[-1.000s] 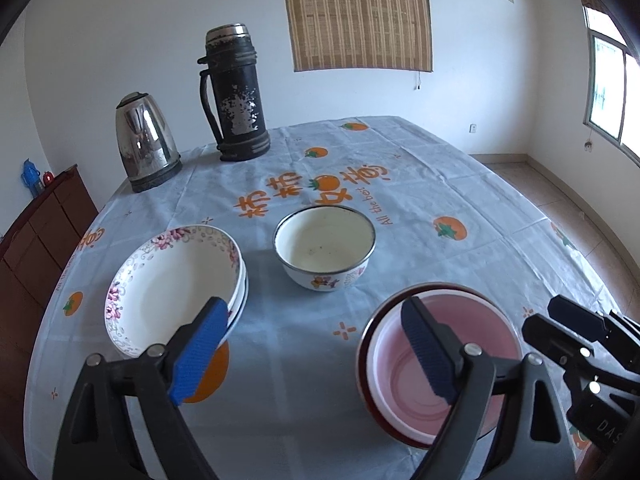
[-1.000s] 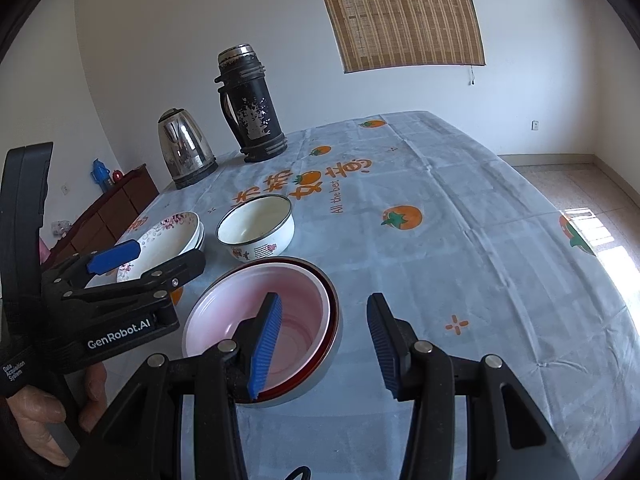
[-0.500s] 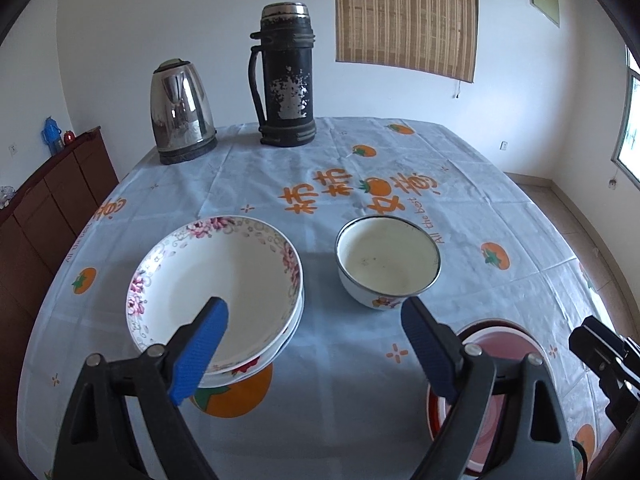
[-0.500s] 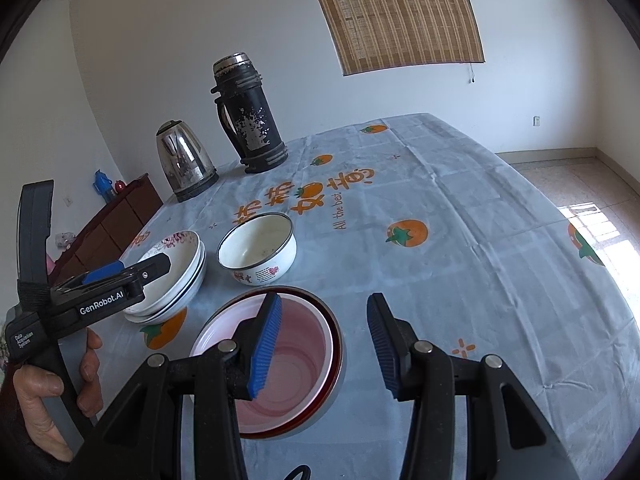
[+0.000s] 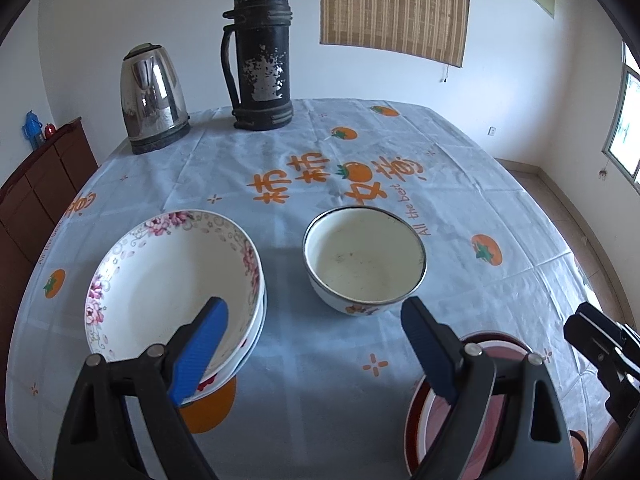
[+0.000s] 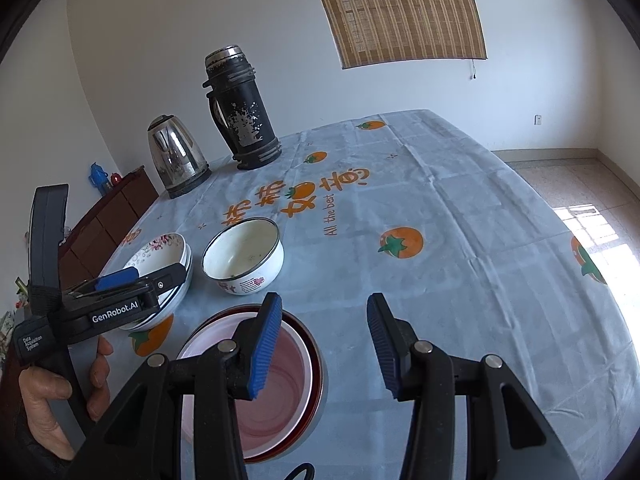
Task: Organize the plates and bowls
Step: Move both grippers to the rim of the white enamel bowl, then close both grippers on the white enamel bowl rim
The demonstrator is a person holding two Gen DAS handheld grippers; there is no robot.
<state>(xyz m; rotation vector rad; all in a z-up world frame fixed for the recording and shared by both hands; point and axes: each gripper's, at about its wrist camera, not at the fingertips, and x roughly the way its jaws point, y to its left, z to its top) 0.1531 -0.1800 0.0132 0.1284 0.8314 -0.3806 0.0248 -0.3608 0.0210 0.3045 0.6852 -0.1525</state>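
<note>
- White-walled room; my desk (image 5: 460, 168) carries three separate groups.
- Floral plates (image 5: 172, 280) already stacked; enamel bowl (image 5: 364, 260) beside them; pink bowl (image 6: 276, 376) nested in red one, unmerged.
- Left hand-held gripper (image 5: 316, 344) wide apart, empty; right hand-held gripper (image 6: 320, 344) partly apart, empty.

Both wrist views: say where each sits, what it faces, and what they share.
Left wrist: on the left gripper, open, facing down-table at the floral plates and white bowl.
Right wrist: on the right gripper, open over the pink bowl; a hand shows.
Shared: kettle, flask.
</note>
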